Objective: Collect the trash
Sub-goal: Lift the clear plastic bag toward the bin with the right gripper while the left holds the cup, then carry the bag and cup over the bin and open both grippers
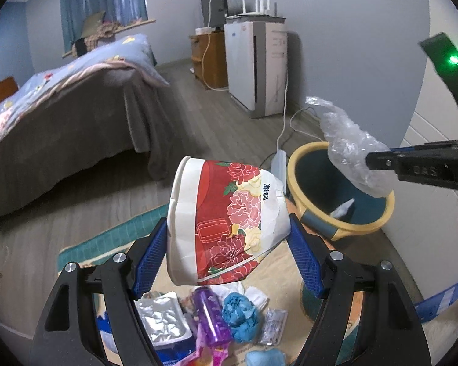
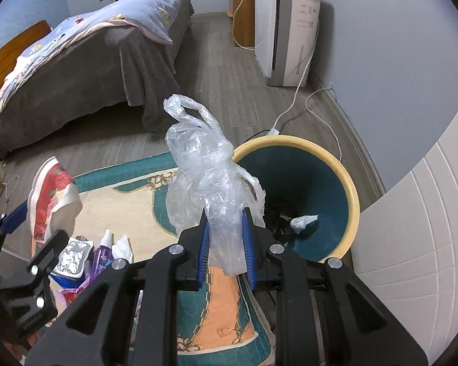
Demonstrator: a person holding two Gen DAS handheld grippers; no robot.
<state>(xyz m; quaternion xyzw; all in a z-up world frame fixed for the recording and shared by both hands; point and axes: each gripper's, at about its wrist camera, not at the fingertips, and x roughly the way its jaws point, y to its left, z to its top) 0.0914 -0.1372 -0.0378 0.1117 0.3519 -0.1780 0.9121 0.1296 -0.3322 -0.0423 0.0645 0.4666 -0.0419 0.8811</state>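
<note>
While a crushed floral paper cup (image 1: 226,222) is pinched by the left gripper (image 1: 229,253), a crumpled clear plastic bag (image 2: 207,177) is clamped by the right gripper (image 2: 226,244) beside the yellow-rimmed bin (image 2: 351,189).

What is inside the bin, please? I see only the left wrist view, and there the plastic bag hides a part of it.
Observer: In the right wrist view the bin holds one crumpled pale wad near its bottom, with some dark debris beside it.
Operator: Is the right gripper really shut on the bag? I see it only from the side.
Observer: Yes. The right gripper has both blue pads pressed on the lower part of the plastic bag.
Operator: Is the bag already over the bin?
Observer: Partly. In the right wrist view it overlaps the bin's near left rim, but I cannot tell its height above it. The left gripper holds the flowered paper cup farther left, over the rug.
</note>
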